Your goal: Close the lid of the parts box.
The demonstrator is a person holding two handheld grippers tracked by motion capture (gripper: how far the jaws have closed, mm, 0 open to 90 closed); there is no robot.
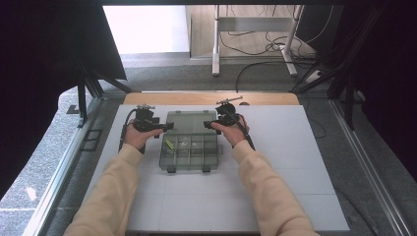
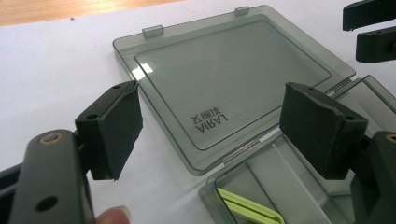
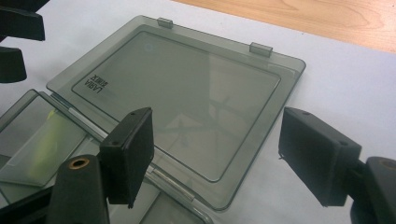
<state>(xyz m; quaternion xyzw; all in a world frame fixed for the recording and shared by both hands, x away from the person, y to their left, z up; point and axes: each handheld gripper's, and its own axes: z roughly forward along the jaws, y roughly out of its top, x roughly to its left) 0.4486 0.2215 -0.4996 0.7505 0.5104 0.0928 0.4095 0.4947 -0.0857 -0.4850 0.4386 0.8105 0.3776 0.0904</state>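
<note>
A smoky clear plastic organiser box lies open on the white table, its lid folded flat away from me. The compartments hold a yellow-green piece and small clear bits. My left gripper stands open at the box's left hinge corner, jaws either side of it without touching. At the right hinge corner my right gripper is open too, above the lid's near edge. Nothing sits between either pair of jaws.
The white table top spreads wide on all sides of the box, with a wooden strip along its far edge. Past that are a table frame's legs and floor cables. Dark curtains hang at both sides.
</note>
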